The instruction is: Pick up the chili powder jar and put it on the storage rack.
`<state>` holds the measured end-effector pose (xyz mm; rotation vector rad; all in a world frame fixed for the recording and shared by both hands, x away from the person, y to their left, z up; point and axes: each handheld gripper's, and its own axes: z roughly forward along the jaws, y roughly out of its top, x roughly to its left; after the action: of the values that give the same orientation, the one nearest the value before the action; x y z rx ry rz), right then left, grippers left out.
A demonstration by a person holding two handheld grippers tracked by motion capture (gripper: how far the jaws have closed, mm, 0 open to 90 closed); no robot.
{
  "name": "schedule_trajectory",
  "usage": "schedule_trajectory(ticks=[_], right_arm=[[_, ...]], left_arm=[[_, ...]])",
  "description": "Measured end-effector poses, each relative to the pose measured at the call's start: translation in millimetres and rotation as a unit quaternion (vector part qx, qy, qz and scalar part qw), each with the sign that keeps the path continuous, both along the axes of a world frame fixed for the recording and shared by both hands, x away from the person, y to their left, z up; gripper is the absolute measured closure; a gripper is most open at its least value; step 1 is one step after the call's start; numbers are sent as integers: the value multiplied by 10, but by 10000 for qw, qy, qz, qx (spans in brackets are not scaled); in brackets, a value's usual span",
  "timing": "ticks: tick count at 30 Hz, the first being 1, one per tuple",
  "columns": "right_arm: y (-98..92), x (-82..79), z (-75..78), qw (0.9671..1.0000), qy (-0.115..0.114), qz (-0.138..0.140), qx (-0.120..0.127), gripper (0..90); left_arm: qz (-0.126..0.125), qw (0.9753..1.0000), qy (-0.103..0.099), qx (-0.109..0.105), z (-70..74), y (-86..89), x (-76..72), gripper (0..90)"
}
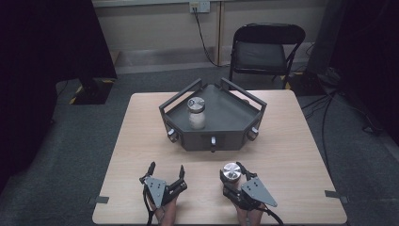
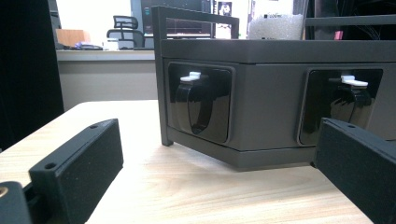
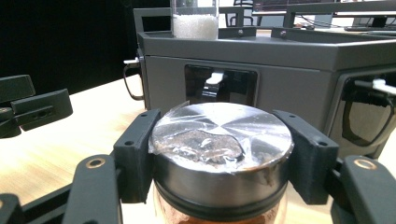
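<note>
Right gripper (image 1: 234,173): jaws clamped on metal-lidded jar (image 3: 222,140). Left gripper (image 1: 165,172): jaws open, empty. Risk: slippage on smooth lid; collision with tray (image 1: 221,139) rail.

High cam looks down from above; both gripper cams sit low, close, facing the dark tray (image 1: 221,136).

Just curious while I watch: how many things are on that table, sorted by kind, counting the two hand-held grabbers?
Jars with metal lids: 2 (white-filled jar in the tray, brown-filled jar in the right gripper)
Dark trays: 1, tray
Grippers: 2, with left gripper
Total: 5
</note>
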<state>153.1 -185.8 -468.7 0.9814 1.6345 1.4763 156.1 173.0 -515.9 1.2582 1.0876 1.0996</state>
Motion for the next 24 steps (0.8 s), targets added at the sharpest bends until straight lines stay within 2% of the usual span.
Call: schedule_trajectory(ticks=[4,13,24], right_arm=[[-81,69,61,9998,34,135,148,350],[-111,174,202,9996,39,255,116,350],[-161,374,456,9989,-78,458,22,350]], left_arm=[[-1,10000,0,-1,0,0,0,11],[-1,10000,-1,-1,0,0,0,11],[0,10000,-1,-1,0,0,0,11]])
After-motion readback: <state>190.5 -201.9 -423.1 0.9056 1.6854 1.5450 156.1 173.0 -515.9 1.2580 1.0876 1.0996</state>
